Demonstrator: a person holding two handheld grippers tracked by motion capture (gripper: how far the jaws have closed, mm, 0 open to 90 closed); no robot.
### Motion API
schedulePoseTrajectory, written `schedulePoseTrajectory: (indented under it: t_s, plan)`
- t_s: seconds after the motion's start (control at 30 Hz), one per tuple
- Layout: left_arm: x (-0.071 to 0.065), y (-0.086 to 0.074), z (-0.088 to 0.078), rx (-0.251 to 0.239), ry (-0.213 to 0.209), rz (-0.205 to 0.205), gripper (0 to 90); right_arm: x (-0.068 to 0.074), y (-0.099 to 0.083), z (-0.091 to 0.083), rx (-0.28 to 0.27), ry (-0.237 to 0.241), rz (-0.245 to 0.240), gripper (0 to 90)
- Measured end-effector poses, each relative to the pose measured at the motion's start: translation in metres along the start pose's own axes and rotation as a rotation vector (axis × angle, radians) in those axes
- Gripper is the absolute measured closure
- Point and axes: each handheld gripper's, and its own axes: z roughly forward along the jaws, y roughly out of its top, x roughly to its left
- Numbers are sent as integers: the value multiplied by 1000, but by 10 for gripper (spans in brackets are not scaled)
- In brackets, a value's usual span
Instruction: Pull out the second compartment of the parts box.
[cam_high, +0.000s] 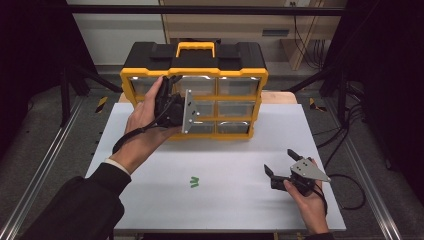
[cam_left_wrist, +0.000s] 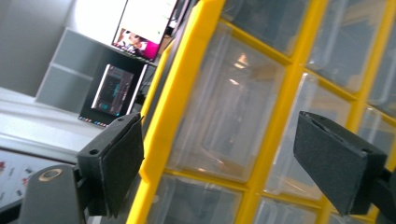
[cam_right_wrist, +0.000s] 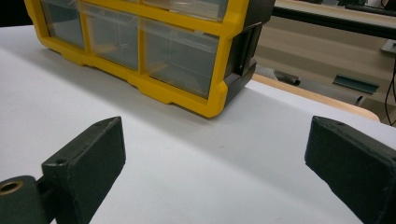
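High view puts the left gripper (cam_high: 162, 82) just left of centre in the upper half of the frame, raised against the front of the yellow-and-black drawer organizer (cam_high: 227, 62). Its jaws stand wide apart and grasp nothing. In the left gripper view the 2 black pads frame a clear drawer (cam_left_wrist: 229, 102) at the cabinet's outer column, with the yellow frame's edge running up between them; I cannot tell whether either pad touches the plastic. The left hand (cam_high: 145, 112) is lifted off the table, wrist cocked, forearm rising from the lower left corner in a dark sleeve, the grey plate turned toward the camera.

At lower right, the right gripper (cam_high: 280, 162) rests low over the white table (cam_high: 225, 165), gripped from below by the right hand (cam_high: 305, 192), jaws spread and empty.

The organizer stands upright at the far edge of the table, top centre, with 3 columns of transparent drawers, all pushed in, and a yellow carry handle on top. A small green mark (cam_high: 194, 183) lies on the table, well apart from both grippers.
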Motion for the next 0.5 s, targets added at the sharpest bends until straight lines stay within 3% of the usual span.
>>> schedulePoseTrajectory:
  t_s: [0.5]
  plan:
    - [-15, 3, 10, 4, 68, 51, 266, -1, 0, 0, -1, 1, -1, 54]
